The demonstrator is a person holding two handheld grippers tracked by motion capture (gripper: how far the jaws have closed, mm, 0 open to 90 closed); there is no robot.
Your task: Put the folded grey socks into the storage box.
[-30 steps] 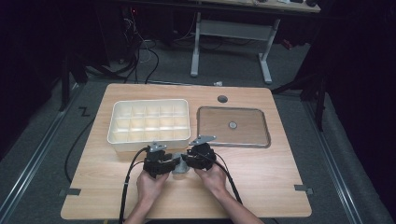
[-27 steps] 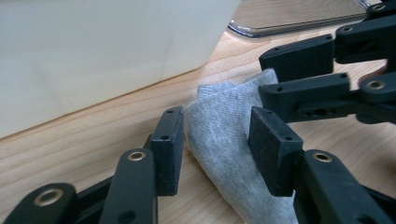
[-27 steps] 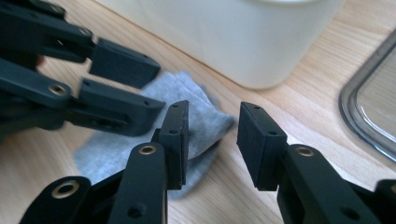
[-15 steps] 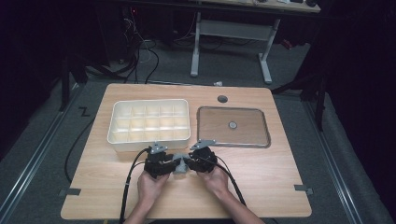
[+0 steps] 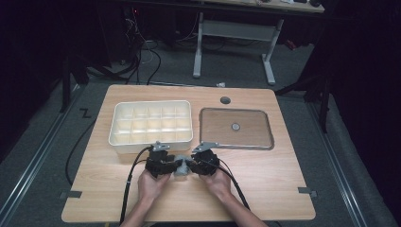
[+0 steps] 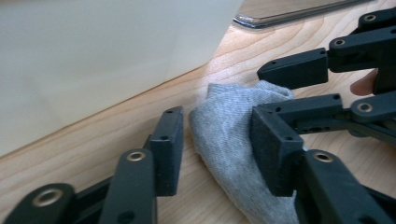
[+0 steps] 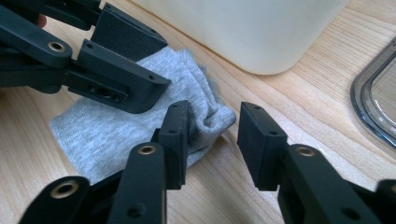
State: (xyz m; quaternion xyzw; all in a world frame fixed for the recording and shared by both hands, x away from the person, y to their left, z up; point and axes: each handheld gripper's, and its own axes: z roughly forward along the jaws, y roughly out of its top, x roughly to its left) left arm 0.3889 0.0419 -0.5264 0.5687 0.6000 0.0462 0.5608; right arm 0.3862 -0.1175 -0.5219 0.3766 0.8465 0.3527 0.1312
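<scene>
My left gripper (image 6: 215,149) and right gripper (image 7: 212,140) both stand spread around the grey sock (image 6: 233,140), lower centre on the worktop (image 5: 279,179). Closing now, I might pinch only a fold and lose it.

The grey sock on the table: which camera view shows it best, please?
The right gripper view: the grey sock lies there nearly whole, cuff bunched. The left gripper view shows one folded strip; the high view a small grey patch between the hand-held grippers.
</scene>
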